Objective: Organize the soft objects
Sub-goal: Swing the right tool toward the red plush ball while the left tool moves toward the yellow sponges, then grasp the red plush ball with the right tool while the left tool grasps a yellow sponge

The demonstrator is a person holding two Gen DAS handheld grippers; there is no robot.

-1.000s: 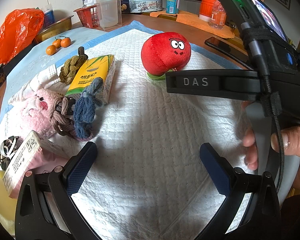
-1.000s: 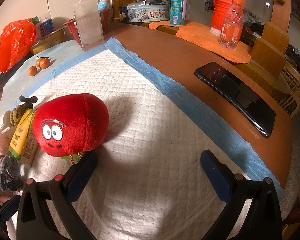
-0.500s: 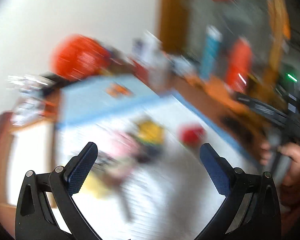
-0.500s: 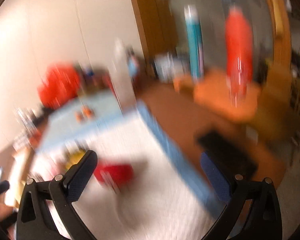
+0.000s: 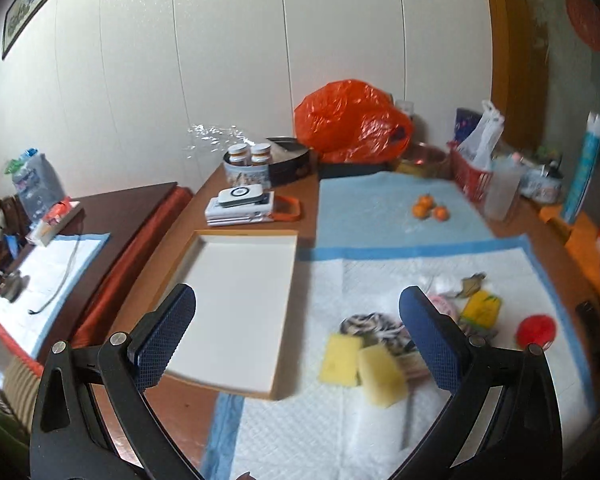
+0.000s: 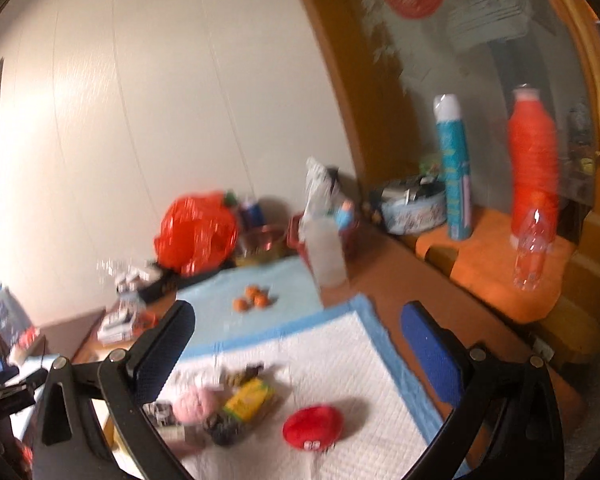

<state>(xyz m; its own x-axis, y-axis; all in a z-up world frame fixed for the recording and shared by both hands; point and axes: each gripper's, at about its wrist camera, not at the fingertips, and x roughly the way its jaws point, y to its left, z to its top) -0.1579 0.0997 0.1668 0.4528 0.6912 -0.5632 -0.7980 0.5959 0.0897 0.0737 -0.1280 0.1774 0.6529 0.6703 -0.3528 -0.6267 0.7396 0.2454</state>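
Fingers of the left gripper (image 5: 296,340) and right gripper (image 6: 296,354) are spread wide, holding nothing, high above the red plush toy (image 6: 313,427).

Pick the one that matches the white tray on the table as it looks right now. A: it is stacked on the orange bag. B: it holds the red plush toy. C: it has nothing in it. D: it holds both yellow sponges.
C: the white tray shows only its bare floor, while the red plush toy and the yellow sponges lie on the white pad beside it.
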